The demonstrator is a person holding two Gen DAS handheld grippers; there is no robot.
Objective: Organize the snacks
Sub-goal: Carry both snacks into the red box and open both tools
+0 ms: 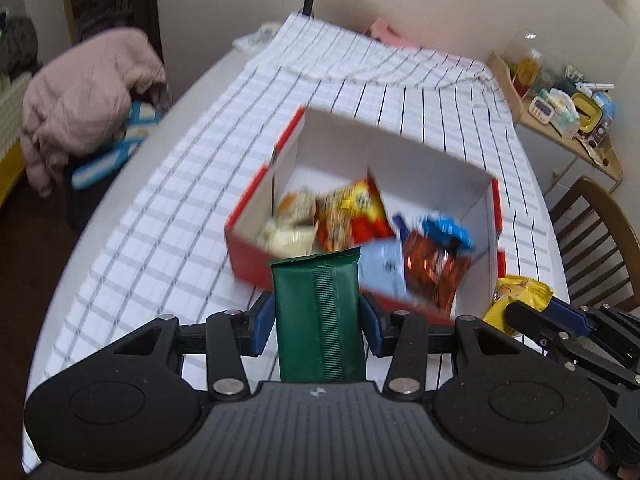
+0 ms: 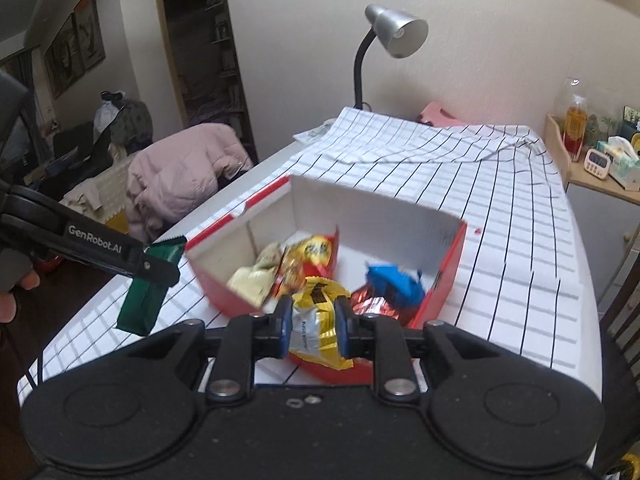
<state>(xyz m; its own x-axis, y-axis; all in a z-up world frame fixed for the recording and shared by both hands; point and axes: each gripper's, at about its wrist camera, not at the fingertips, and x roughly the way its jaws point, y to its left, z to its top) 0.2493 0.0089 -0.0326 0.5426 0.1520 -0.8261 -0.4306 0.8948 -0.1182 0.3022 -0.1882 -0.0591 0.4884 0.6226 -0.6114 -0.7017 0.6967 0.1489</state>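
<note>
On the white cloth with the thin black grid stands an open red cardboard box with a white inside, and it already holds several packets: a pale cream wrapper, a red-and-orange bag, a blue wrapper and a shiny copper-red foil packet. They lie in a loose heap toward the box's near end, so its far half is bare, which I take to be the room left for what is coming.

The left gripper is clenched on a dark green flat-sealed snack packet, pinching it at mid-length so that its crimped top stands up toward 12 o'clock, just short of the box's near wall. In the right wrist view the same packet hangs at 9 o'clock, outside the box and above the cloth.

The right gripper grasps a crinkled yellow-and-silver snack bag by its middle, above the box's near corner; from the left wrist it shows at 4 o'clock. Both packets seem held upright and clear of the rim so that they can be dropped in without catching the wall.

A silver gooseneck desk lamp stands at the table's far edge, at 12 o'clock.
</note>
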